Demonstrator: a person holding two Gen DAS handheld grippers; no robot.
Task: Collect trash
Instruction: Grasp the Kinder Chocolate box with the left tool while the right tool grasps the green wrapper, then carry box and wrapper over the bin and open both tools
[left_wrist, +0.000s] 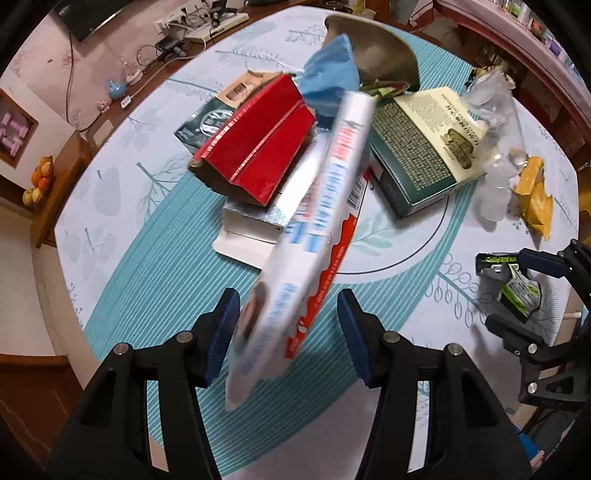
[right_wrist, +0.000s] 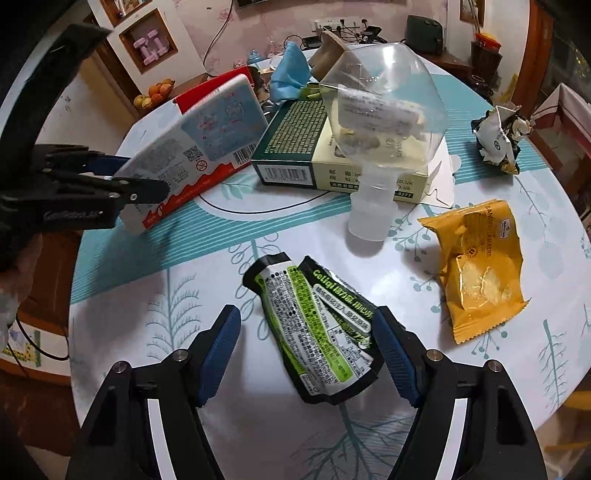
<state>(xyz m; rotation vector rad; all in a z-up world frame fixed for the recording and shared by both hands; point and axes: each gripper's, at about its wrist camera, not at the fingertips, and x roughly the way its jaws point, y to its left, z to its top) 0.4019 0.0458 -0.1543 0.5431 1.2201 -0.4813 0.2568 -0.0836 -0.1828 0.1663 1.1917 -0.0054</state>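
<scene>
My left gripper (left_wrist: 288, 325) is wide open around a white-and-red snack box (left_wrist: 317, 229), which is blurred and tilted between the fingers, touching the left pad only. From the right wrist view the same box (right_wrist: 192, 147) stands at the left gripper's (right_wrist: 144, 184) fingertips over the table. My right gripper (right_wrist: 306, 350) is open around a black-and-green crumpled wrapper (right_wrist: 314, 332) lying flat on the table. It also shows in the left wrist view (left_wrist: 513, 284).
On the round table (right_wrist: 207, 406): a red box (left_wrist: 258, 147), a green-and-cream box (right_wrist: 314, 155), a clear upturned bottle (right_wrist: 380, 133), a yellow snack bag (right_wrist: 476, 273), a crumpled white wrapper (right_wrist: 498, 136), a blue bag (left_wrist: 328, 74).
</scene>
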